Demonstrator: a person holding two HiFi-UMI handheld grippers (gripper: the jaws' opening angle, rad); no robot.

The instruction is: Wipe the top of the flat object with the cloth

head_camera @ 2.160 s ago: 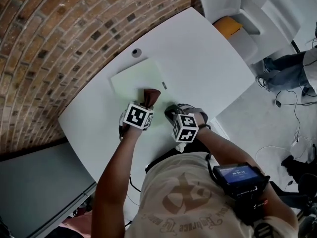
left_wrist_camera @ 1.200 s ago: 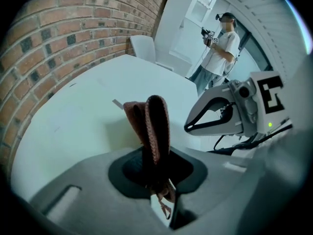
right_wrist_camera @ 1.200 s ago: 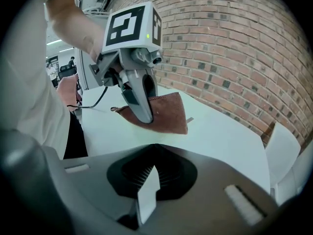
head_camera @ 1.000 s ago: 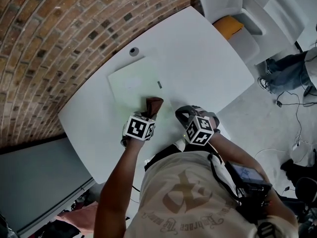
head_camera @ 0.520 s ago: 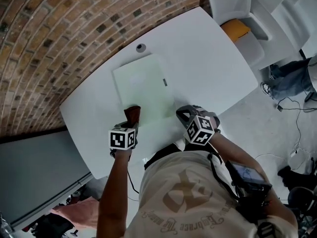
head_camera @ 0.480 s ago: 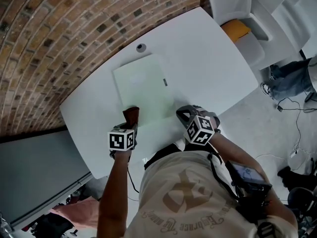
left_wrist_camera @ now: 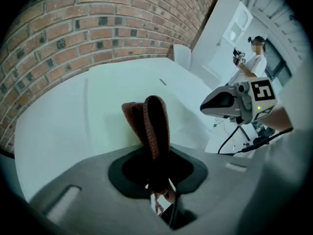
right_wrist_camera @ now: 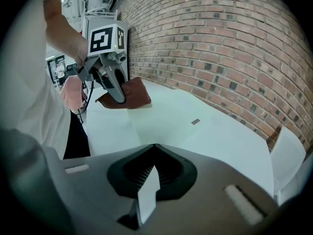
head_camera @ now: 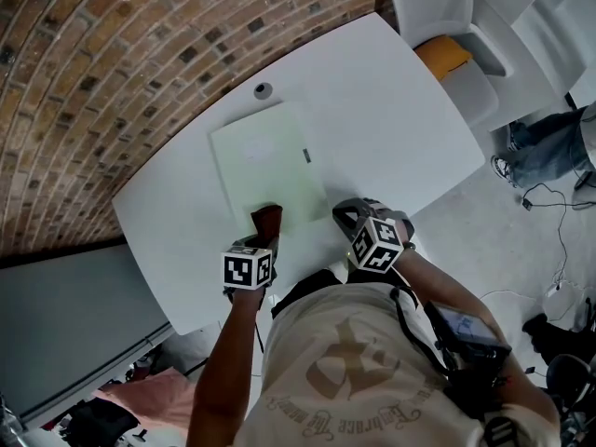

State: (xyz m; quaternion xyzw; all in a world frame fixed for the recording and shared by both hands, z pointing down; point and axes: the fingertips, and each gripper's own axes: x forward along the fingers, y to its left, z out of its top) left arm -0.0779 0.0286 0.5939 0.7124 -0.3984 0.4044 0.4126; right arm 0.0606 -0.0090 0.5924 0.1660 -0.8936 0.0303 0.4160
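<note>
The flat object is a pale green board (head_camera: pixel 264 159) lying on the white table (head_camera: pixel 391 128). A brown cloth (head_camera: pixel 267 219) touches the board's near edge, and my left gripper (head_camera: pixel 264 237) is shut on it. In the left gripper view the cloth (left_wrist_camera: pixel 150 120) stands up folded out of the jaws, with the board (left_wrist_camera: pixel 117 97) under it. My right gripper (head_camera: pixel 347 214) is shut on nothing and hovers over the table just right of the board's near corner. The right gripper view shows the left gripper (right_wrist_camera: pixel 113 93) with the cloth (right_wrist_camera: pixel 131 96) on the board (right_wrist_camera: pixel 161 119).
A small round object (head_camera: pixel 264 90) sits on the table beyond the board, near the brick wall (head_camera: pixel 112 73). A small grey tag (head_camera: pixel 306 155) marks the board's right side. A white chair with an orange cushion (head_camera: pixel 445 52) stands at the table's far right, and a person (head_camera: pixel 549 138) stands beyond it.
The left gripper swept the cloth from the board's right near side to its left near corner, then back a little to the right. The right gripper stayed almost still.
</note>
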